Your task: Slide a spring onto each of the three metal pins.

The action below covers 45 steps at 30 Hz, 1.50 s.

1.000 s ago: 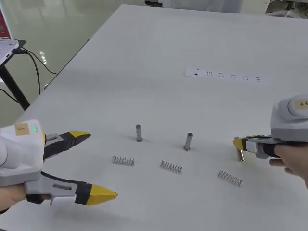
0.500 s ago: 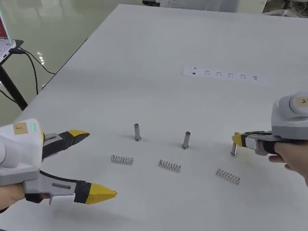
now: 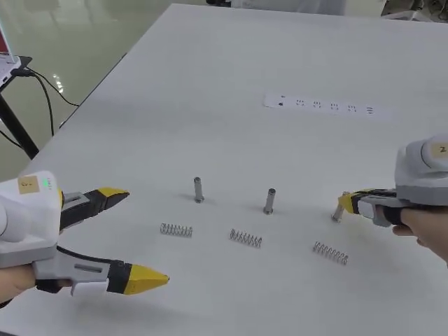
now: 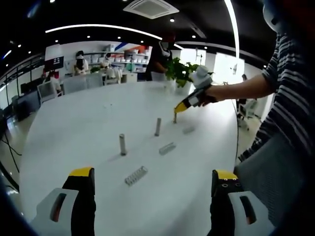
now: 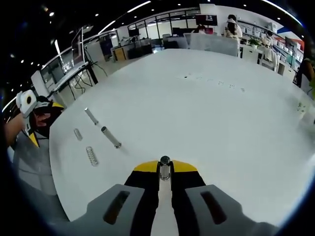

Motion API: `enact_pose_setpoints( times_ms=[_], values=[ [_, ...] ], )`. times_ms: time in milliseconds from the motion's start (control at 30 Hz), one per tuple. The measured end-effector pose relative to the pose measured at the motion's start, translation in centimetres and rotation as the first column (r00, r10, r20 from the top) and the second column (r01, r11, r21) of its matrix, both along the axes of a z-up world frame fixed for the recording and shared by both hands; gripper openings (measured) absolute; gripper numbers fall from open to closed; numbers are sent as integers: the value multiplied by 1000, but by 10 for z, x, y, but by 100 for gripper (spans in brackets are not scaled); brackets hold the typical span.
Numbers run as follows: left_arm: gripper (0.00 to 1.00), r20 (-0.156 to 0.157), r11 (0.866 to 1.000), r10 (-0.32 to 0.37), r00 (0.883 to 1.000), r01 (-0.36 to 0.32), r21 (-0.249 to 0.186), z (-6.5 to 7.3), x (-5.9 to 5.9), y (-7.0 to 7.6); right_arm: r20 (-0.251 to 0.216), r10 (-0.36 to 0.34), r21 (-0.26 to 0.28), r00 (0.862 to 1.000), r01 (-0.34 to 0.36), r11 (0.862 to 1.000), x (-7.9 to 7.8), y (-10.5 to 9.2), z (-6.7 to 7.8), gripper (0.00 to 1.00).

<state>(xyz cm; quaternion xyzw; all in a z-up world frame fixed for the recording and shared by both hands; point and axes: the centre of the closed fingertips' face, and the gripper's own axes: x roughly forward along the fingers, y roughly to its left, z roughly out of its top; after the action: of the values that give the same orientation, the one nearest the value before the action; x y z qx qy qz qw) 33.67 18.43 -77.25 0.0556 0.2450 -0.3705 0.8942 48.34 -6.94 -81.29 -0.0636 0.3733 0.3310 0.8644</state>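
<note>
**A:** Our left gripper (image 3: pixel 143 236) hangs over the surface (image 3: pixel 231 84) with its jaws wide apart, holding nothing. Near it lies the left spring (image 3: pixel 176 229). Then come the left pin (image 3: pixel 198 190), the middle spring (image 3: pixel 246 239) and the middle pin (image 3: pixel 269 201). Both those pins stand up straight.

**B:** The right spring (image 3: pixel 330 253) lies near the right pin (image 3: pixel 337 214). Our right gripper (image 3: pixel 345 203) pinches that pin by its top, and it leans.

**A:** If we squeeze a spring too hard, it may pop away. If we bump a standing pin, it may fall and roll.

**B:** And the leaning pin could slip out of our jaws.
</note>
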Motion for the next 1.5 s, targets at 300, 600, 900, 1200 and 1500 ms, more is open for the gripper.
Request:
enact_pose_setpoints(
  times_ms=[300, 600, 900, 1200, 1500],
  values=[
    [96, -1, 1000, 1, 1000, -1, -4, 0, 0, -1, -6, 4, 4, 1000, -4, 1000, -5, -1, -1, 5],
    [96, -4, 1000, 1, 1000, -1, -6, -1, 0, -2, 3, 20, 7, 1000, -20, 1000, -7, 2, -1, 12],
    [96, -2, 1000, 5, 1000, -5, -9, 0, 0, -1, 8, 19, 12, 1000, -19, 1000, -6, 3, 0, 18],
    [96, -10, 1000, 10, 1000, -10, -8, -2, -2, 0, 6, 27, 17, 1000, -27, 1000, -9, 6, -2, 24],
    [97, -10, 1000, 13, 1000, -13, -14, -2, 0, 0, 6, 19, 29, 1000, -20, 999, -13, 4, 0, 29]
  ],
)
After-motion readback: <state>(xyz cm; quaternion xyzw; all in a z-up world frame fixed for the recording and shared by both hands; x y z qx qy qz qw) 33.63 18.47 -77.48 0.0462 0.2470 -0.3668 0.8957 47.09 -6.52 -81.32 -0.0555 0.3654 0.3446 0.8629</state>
